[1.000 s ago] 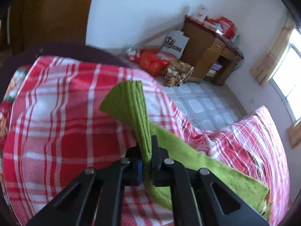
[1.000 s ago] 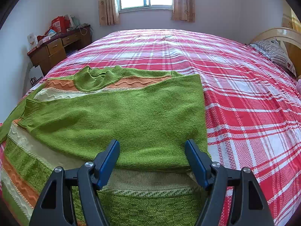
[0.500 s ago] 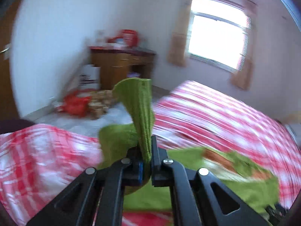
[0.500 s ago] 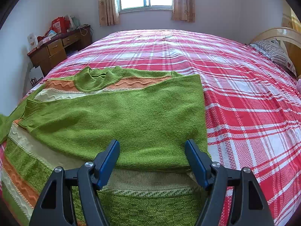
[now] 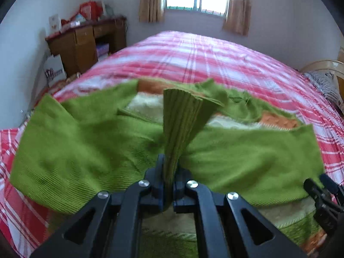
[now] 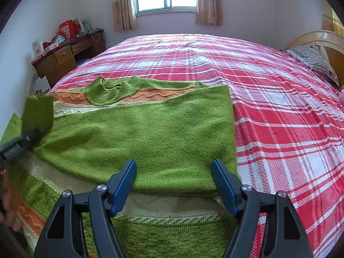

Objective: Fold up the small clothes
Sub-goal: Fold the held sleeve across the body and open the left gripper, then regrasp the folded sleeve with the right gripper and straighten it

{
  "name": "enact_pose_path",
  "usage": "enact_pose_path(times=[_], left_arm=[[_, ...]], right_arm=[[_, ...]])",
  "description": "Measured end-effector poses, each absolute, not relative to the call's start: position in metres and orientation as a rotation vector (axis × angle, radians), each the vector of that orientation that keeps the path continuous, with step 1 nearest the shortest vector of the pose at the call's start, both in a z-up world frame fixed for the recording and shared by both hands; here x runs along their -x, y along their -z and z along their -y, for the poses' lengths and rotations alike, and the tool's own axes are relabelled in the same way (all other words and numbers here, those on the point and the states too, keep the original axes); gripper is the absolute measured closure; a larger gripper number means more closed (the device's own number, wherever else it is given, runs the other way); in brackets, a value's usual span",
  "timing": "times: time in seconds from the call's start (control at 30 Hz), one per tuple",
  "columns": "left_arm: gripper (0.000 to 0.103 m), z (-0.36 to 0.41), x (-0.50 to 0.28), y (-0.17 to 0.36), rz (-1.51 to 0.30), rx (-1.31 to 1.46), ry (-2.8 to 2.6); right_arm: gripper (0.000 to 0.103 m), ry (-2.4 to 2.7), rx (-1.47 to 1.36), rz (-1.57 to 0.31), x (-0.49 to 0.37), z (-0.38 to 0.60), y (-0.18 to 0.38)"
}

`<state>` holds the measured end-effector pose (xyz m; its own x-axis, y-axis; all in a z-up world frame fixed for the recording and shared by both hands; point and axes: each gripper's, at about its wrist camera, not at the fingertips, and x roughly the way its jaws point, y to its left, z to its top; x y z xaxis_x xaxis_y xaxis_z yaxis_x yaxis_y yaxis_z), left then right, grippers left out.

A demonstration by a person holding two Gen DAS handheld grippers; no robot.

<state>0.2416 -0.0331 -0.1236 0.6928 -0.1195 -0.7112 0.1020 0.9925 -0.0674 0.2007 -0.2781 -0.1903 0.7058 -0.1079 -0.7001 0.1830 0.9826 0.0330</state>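
Across the lower half of both views, the green knitted sweater with orange and cream wavy bands (image 6: 137,133) lay spread on the red-and-white checked bedspread (image 6: 279,111), its collar toward the window and one side panel already folded over the body. The left gripper (image 5: 169,180) had its jaws closed tight on the ribbed green sleeve cuff (image 5: 180,116), which stood up from the pinch in a fan, while the sleeve draped down behind it across the left of the frame. The right gripper (image 6: 174,185) hovered with jaws wide apart over the lower edge of the folded panel, holding nothing.

The knit looked soft, light and limp: it would probably sag and stretch wherever it was unsupported, and the loose weave could snag on a finger edge. It seemed grippy rather than slippery. The ribbed cuff and hem were likely the firmest places to pinch; a grip on a single layer mid-panel would probably drag the folded layers askew.
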Motion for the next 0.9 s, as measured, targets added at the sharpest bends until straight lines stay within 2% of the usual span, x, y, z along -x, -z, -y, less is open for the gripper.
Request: enact_pose_path(times=[0.07,0.1,0.13,0.2,0.23,0.43,0.6,0.7,0.8,0.9], left_arm=[[0.090,0.033,-0.238,0.120,-0.790,-0.002,0.129],[0.077,0.030,-0.235,0.118,-0.808,-0.005,0.138],[0.059,0.026,-0.233,0.117,-0.821,0.017,0.159],[0.038,0.014,-0.225,0.112,-0.821,0.071,0.174],[0.032,0.003,-0.216,0.107,-0.803,0.096,0.170],[0.025,-0.062,-0.180,0.114,-0.670,0.190,-0.021],[0.025,-0.094,-0.183,0.142,-0.715,0.348,-0.096],[0.024,-0.086,-0.176,0.146,-0.665,0.316,-0.112],[0.018,-0.085,-0.178,0.148,-0.664,0.335,-0.085],[0.018,-0.089,-0.175,0.149,-0.640,0.364,-0.064]], right_arm=[[0.030,0.163,-0.101,-0.772,-0.201,0.278,0.190],[0.030,0.165,-0.098,-0.774,-0.201,0.278,0.190],[0.030,0.165,-0.096,-0.775,-0.201,0.278,0.190],[0.030,0.166,-0.093,-0.778,-0.202,0.277,0.190],[0.030,0.167,-0.092,-0.779,-0.202,0.277,0.190],[0.030,0.148,-0.134,-0.770,-0.200,0.275,0.178],[0.030,-0.118,-0.376,-0.740,-0.215,0.243,0.148],[0.030,-0.211,-0.353,-0.777,-0.246,0.203,0.149],[0.030,-0.217,-0.299,-0.806,-0.269,0.173,0.159],[0.031,-0.213,-0.236,-0.886,-0.290,0.143,0.180]])
